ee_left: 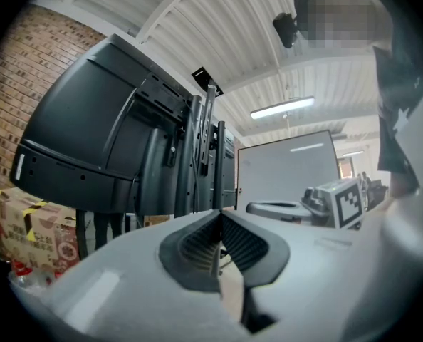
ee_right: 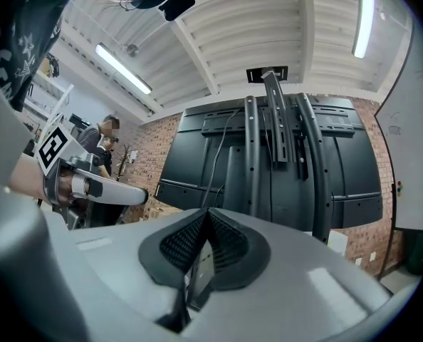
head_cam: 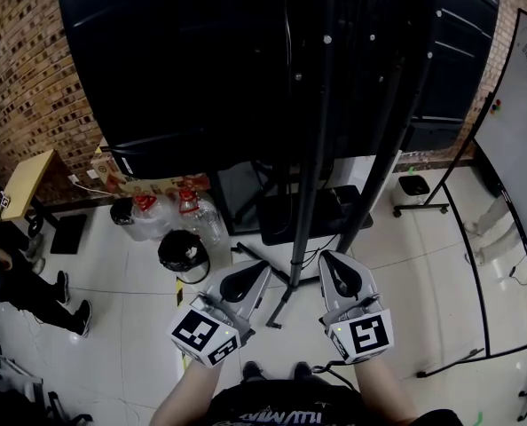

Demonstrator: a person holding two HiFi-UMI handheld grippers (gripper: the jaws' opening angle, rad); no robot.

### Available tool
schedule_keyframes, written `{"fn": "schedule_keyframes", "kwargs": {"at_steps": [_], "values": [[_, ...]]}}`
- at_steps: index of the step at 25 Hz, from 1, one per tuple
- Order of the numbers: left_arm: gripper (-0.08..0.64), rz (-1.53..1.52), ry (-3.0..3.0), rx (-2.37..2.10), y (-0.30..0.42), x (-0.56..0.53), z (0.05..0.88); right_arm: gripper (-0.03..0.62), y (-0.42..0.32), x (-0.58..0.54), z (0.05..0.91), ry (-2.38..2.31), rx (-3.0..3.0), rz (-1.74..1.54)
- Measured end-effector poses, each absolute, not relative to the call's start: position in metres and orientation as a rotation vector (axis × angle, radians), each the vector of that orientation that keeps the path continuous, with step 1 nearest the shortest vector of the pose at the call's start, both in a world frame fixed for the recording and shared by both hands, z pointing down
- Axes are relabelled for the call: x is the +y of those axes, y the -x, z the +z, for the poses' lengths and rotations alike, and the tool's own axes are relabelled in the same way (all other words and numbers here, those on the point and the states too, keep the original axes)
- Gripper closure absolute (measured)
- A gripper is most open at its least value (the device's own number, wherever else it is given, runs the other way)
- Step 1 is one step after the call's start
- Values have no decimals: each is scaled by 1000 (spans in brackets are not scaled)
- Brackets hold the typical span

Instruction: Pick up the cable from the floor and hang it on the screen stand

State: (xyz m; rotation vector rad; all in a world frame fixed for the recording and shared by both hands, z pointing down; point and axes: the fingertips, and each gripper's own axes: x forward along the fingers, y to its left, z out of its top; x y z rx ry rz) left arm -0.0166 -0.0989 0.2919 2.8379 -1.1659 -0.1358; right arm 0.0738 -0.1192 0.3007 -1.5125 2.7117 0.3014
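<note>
Hovering empty: left gripper [head_cam: 263,266] and right gripper [head_cam: 326,257], jaws pressed together on nothing. Screen stand [head_cam: 317,167] rises just ahead of the tips. The cable [head_cam: 260,262] is probably the dark line on the floor [head_cam: 139,327] beyond the left jaws, though I can't be sure. Risk: reaching down with the jaws closed would shove it under the stand.

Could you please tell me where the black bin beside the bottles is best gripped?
Probably the near part of the bin's rim, coming straight down from above with one jaw inside. It stands upright with its round mouth facing up, and the bottles crowd its far side.
</note>
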Motion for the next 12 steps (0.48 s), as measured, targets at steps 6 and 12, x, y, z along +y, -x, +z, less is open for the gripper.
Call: {"fn": "schedule_keyframes", "kwargs": {"at_steps": [6, 12], "values": [[558, -123, -2839, -1153, 14, -100, 294, 584, -72, -121, 305, 1509, 2742, 311], [558, -139, -2862, -1133, 11, -100, 300, 584, -75, -121, 305, 1512, 2741, 322]]}}
